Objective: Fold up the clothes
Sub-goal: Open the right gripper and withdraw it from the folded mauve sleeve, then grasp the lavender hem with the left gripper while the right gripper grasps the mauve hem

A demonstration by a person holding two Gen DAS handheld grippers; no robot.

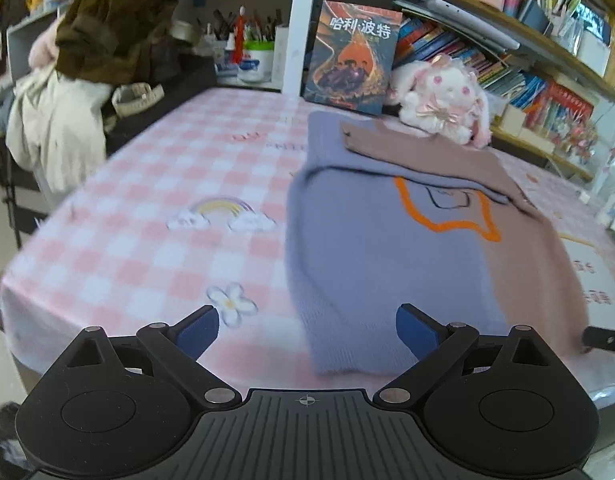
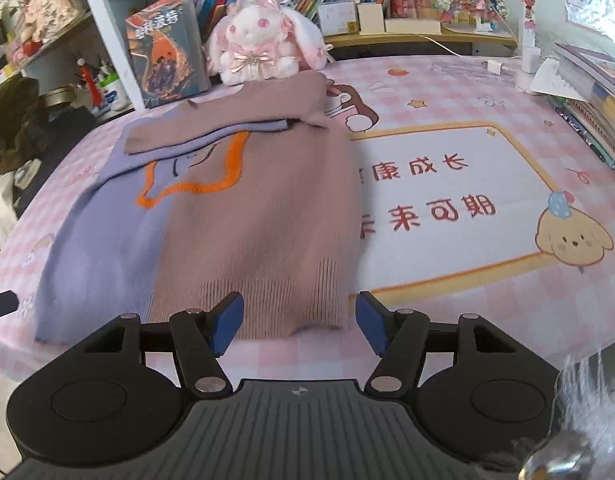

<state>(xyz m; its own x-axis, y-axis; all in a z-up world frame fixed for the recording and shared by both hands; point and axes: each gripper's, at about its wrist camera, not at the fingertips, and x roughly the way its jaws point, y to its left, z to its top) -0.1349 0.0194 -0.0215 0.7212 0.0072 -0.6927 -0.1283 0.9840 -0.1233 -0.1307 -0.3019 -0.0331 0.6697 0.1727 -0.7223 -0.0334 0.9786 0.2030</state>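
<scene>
The sweater lies flat on the table, which has a pink checked cloth, just in front of the plush rabbit. One half of the sweater is purple and the other half is brown, with an orange outline on the chest. Both sleeves are folded across the upper part, near the rabbit. The hem is the edge farthest from the rabbit.

The left gripper has its jaws wide apart and holds nothing; it is at the purple corner of the hem, and I cannot tell if it touches the cloth. The right gripper is also spread wide with nothing between its pads, at the brown ribbed hem.

A book stands beside the rabbit, against the shelves.
</scene>
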